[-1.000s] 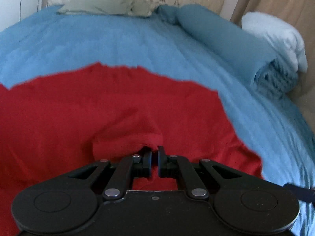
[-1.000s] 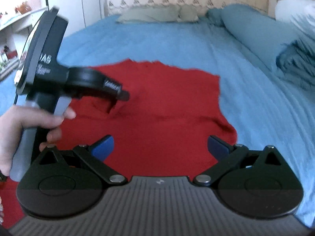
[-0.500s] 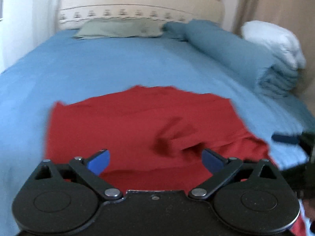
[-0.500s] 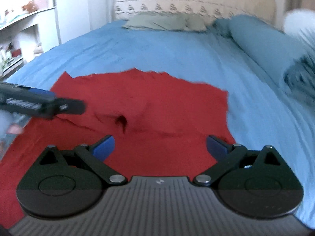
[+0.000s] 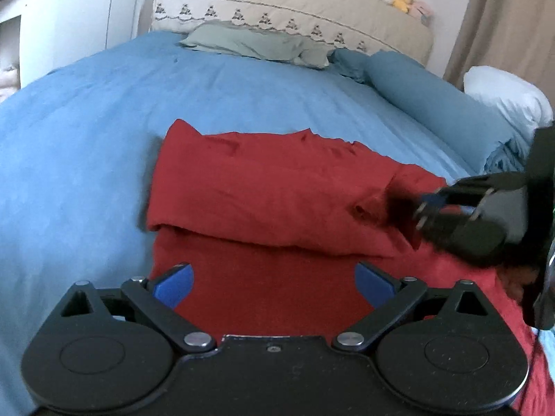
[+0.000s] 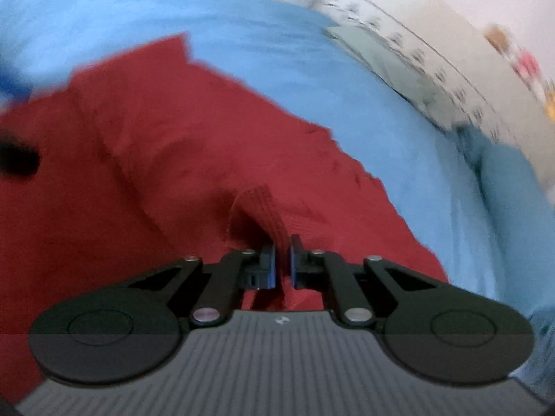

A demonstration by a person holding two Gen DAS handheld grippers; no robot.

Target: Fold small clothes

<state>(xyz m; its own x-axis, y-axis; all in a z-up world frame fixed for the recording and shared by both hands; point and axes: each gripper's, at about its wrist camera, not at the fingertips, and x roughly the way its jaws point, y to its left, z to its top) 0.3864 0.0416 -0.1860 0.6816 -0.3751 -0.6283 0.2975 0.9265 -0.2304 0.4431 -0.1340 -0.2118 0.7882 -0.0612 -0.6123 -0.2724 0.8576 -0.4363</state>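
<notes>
A red garment (image 5: 270,187) lies on the blue bed, with its far part folded over toward me into a thick flap. My left gripper (image 5: 274,284) is open and empty just above the garment's near part. My right gripper (image 6: 282,263) is shut on a ribbed edge of the red garment (image 6: 263,215) and pinches it up from the cloth. In the left wrist view the right gripper (image 5: 430,204) shows at the right, blurred, at the flap's right end.
The blue bedsheet (image 5: 104,121) spreads around the garment. A green pillow (image 5: 256,41) and beige headboard (image 5: 295,3) lie at the back. A rolled blue duvet (image 5: 426,104) and white pillow (image 5: 506,93) lie at the right.
My left gripper let go of the garment, opened and drew back. My right gripper moved in from the right and shut on the garment's ribbed edge. The far part now lies folded over.
</notes>
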